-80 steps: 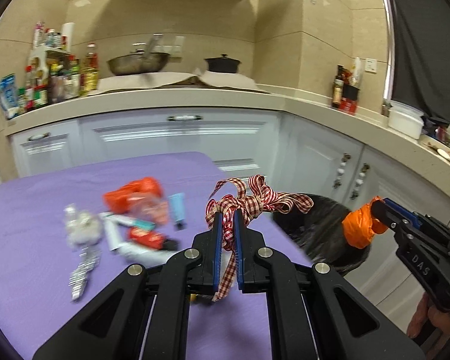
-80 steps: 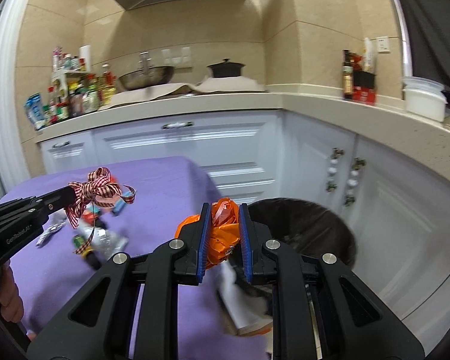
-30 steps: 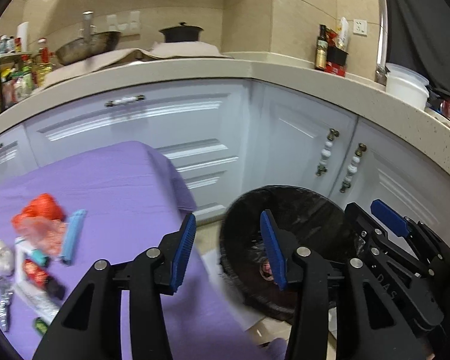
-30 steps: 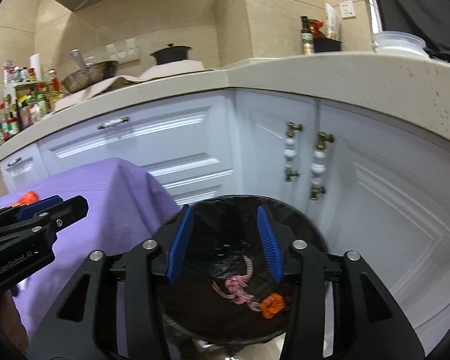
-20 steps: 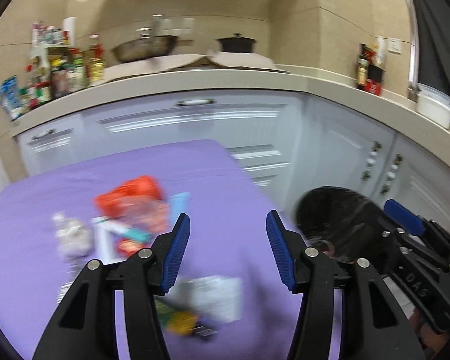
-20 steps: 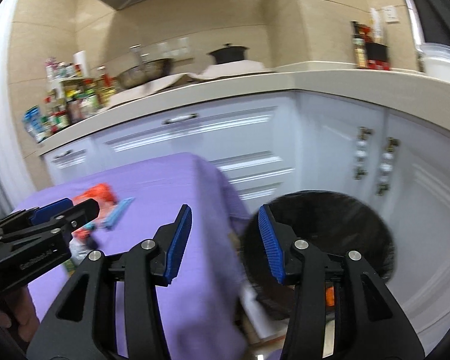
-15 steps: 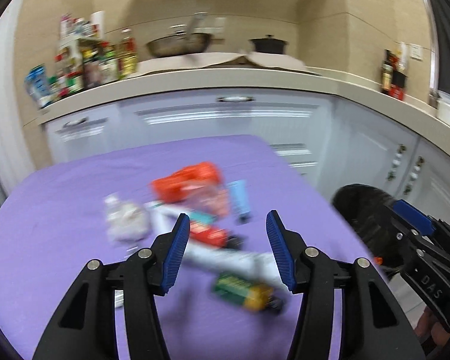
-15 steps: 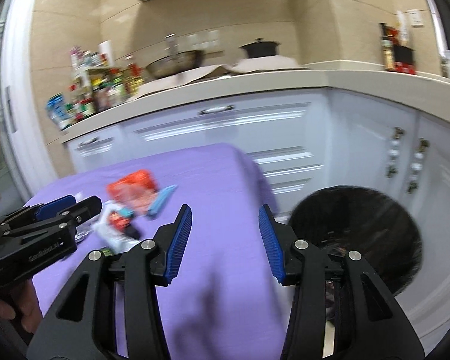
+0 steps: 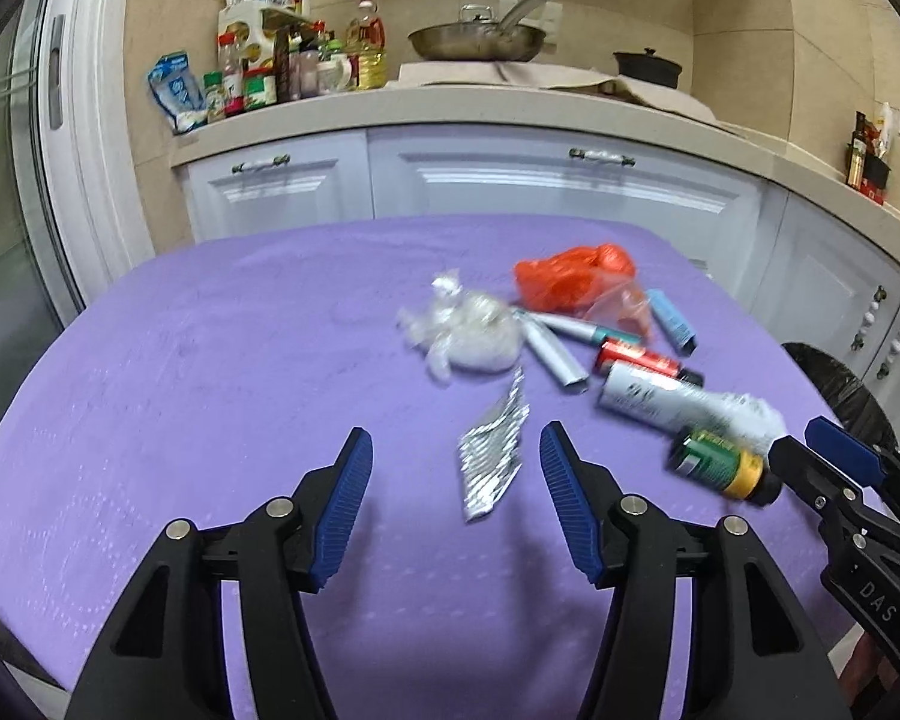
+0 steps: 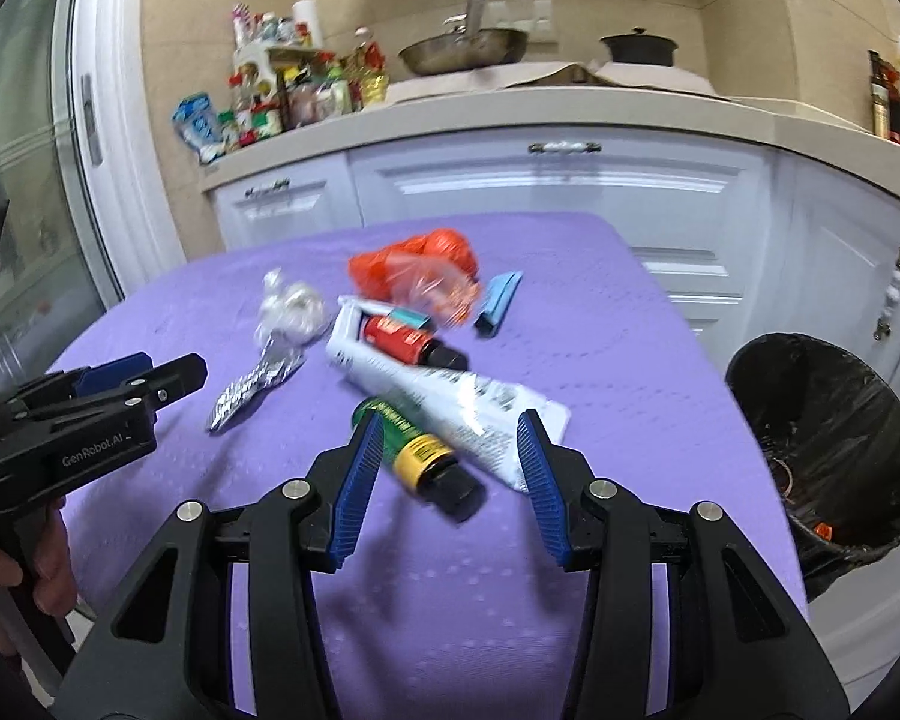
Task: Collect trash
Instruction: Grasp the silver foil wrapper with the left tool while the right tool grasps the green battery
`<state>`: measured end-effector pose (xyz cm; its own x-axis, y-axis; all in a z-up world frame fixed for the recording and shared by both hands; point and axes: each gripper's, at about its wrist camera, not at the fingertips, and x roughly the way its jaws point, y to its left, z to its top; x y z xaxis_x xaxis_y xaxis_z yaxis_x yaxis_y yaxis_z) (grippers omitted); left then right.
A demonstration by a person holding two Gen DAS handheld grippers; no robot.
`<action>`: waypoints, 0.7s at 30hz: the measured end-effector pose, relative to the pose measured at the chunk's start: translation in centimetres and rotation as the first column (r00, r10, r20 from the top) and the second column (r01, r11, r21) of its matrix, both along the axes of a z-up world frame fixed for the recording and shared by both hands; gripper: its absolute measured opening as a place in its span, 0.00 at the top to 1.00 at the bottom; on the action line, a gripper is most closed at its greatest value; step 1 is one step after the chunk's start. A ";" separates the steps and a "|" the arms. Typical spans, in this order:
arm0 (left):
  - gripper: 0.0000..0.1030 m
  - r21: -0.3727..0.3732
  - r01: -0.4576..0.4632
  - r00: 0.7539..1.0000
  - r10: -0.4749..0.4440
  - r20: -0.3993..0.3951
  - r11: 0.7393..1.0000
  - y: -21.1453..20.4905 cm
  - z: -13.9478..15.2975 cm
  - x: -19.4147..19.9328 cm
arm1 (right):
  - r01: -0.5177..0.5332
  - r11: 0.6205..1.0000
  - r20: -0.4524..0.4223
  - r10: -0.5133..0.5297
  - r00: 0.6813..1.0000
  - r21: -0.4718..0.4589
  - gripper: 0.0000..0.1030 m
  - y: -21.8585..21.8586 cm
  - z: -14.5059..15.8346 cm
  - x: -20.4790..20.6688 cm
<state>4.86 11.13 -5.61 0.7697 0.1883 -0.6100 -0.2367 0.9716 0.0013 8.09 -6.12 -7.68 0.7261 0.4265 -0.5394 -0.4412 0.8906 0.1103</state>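
Note:
Trash lies on the purple table (image 9: 210,390): an orange bag (image 9: 570,276), crumpled clear plastic (image 9: 474,330), a silver foil wrapper (image 9: 492,456), a white tube (image 10: 444,396), a red tube (image 10: 402,336), a blue tube (image 10: 498,300) and a green-and-yellow bottle (image 10: 417,450). My left gripper (image 9: 455,450) hovers over the foil wrapper, its jaws opening, nothing pressed between them. My right gripper (image 10: 448,438) is open above the bottle and the white tube's end, touching neither. Each gripper shows in the other's view, the left gripper (image 10: 174,372) and the right gripper (image 9: 822,450).
A black-lined trash bin (image 10: 840,420) stands on the floor off the table's right edge, with scraps inside. White cabinets (image 9: 540,180) and a counter with bottles, a pan and a pot run behind. A hand (image 10: 6,576) holds the left gripper.
Both grippers have swung left from over the bin to above the table's trash. The checked ribbon and orange scrap held earlier are gone from them. The left jaws stand wider.

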 end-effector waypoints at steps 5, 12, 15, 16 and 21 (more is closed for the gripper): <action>0.44 -0.025 0.006 0.999 -0.007 -0.034 1.000 0.7 -0.8 0.0 | -0.011 1.000 -0.028 0.010 1.000 -0.024 0.56 0.9 -0.6 0.3; 0.44 -0.036 0.035 0.997 -0.037 -0.062 0.999 0.7 -1.2 1.1 | -0.040 0.998 -0.056 0.038 0.998 -0.049 0.56 2.0 -1.1 0.6; 0.44 -0.036 0.041 0.996 -0.044 -0.073 0.998 0.6 -1.5 1.6 | -0.049 0.997 -0.065 0.045 0.997 -0.057 0.57 2.4 -1.3 0.7; 0.44 -0.040 0.044 0.996 -0.047 -0.076 0.998 0.6 -1.6 1.8 | -0.054 0.997 -0.066 0.050 0.997 -0.058 0.57 2.6 -1.3 0.7; 0.44 -0.044 0.064 0.993 -0.068 -0.096 0.997 0.5 -2.0 2.3 | -0.073 0.995 -0.079 0.068 0.995 -0.073 0.71 3.1 -1.6 0.8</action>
<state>7.15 11.61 -7.60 0.7165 0.1122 -0.6885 -0.1725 0.9848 -0.0190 8.85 -2.99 -9.31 0.6508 0.4313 -0.6249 -0.4961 0.8646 0.0800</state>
